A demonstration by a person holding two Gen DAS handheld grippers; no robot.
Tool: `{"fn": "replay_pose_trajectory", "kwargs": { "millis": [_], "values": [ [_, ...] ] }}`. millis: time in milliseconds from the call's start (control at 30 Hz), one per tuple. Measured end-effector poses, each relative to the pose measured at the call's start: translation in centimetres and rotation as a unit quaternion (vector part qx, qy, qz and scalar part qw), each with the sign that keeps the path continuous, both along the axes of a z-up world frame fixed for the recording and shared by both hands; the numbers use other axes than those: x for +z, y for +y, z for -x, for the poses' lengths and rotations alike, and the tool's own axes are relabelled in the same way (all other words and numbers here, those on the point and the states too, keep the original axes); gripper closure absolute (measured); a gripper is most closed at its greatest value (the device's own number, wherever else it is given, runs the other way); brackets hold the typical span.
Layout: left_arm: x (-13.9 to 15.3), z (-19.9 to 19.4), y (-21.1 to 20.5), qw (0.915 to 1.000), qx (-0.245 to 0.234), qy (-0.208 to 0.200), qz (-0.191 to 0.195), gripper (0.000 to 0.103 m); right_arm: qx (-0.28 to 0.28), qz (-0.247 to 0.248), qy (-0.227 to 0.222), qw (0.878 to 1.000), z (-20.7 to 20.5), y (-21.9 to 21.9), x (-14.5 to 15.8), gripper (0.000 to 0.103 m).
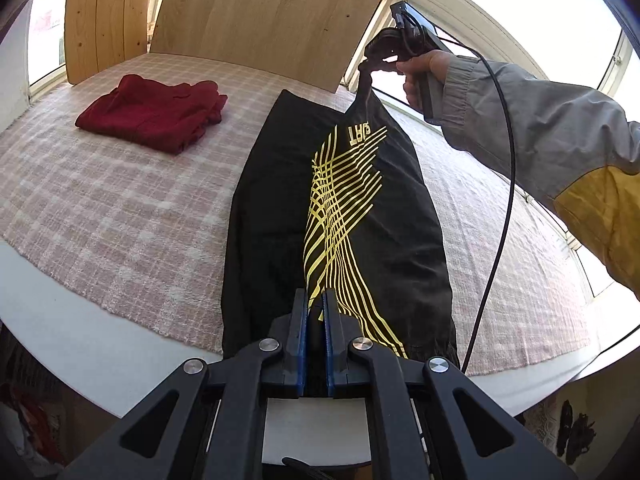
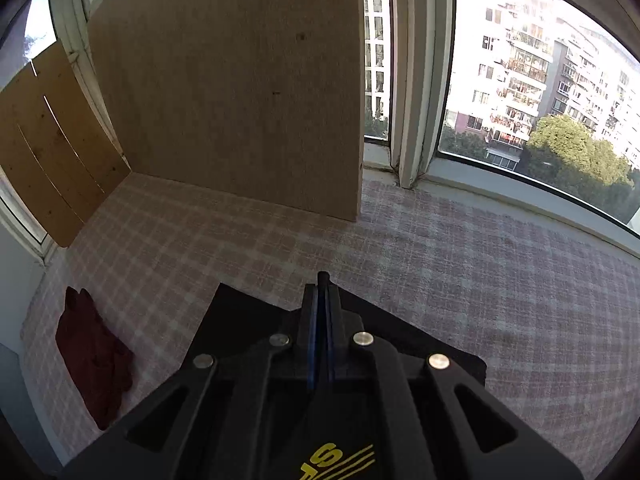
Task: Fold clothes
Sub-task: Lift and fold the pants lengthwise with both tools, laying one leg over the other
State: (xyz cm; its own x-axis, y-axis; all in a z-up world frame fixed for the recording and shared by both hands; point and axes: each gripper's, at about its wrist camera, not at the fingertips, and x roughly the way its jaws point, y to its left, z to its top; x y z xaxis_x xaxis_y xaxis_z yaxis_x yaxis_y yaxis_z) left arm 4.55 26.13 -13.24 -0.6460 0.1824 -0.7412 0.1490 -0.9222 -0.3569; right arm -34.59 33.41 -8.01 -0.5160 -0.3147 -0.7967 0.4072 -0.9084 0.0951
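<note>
Between the two pairs of fingers the black shirt (image 1: 352, 216) stretches lengthwise over the table (image 1: 120, 216); left gripper (image 1: 316, 312) pinches its near end, right gripper (image 1: 366, 66) its raised far end; both closed.

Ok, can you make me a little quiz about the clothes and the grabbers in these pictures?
1. True or false: the red garment is lying folded on the checked cloth.
2. What colour is the print on the black garment?
3. Which is clamped on the black garment: A) left gripper only, B) right gripper only, C) both?

Key: 1 true. 2 yellow. 3 C.
</note>
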Motion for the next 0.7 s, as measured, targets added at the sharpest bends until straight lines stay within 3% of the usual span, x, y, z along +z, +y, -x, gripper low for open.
{"fn": "replay_pose_trajectory", "kwargs": {
  "millis": [300, 700],
  "values": [
    [-2.6, -1.1, -2.0, 0.9997, 0.014, -0.021, -0.006, 0.097, 0.038, -0.025, -0.020, 0.999, -0.2, -6.9, -3.7, 0.100],
    [-3.1, -1.7, -2.7, 0.9994, 0.025, -0.022, 0.003, 0.097, 0.056, -0.031, -0.032, 0.997, -0.1, -9.5, -5.4, 0.099]
  ]
}}
